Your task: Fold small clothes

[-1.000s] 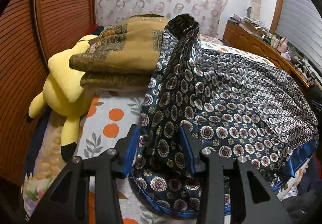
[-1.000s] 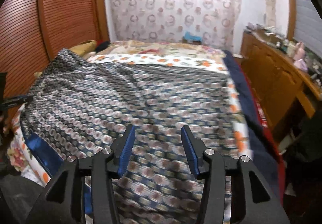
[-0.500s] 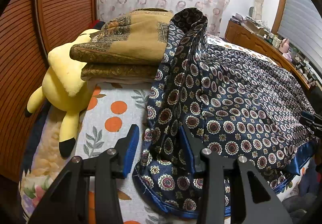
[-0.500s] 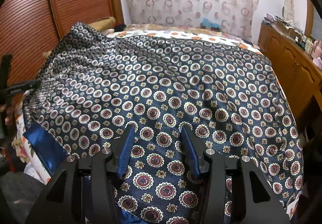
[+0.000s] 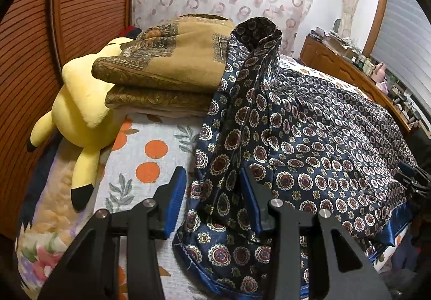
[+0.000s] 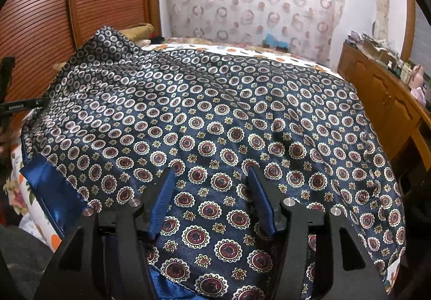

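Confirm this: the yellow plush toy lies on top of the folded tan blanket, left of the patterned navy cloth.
Not quite. In the left wrist view the yellow plush toy lies beside and partly under the folded tan blanket, not on top. It is indeed left of the patterned navy cloth.

The cloth (image 6: 242, 116) hid most of the bed (image 6: 242, 50), and its near edge ran off the frame. The dresser (image 6: 382, 89) clutter was too small to tell.

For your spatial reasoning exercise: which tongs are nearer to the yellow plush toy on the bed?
Left. The left tongs sit just right of the plush toy; the right tongs work at the patterned cloth's far end.
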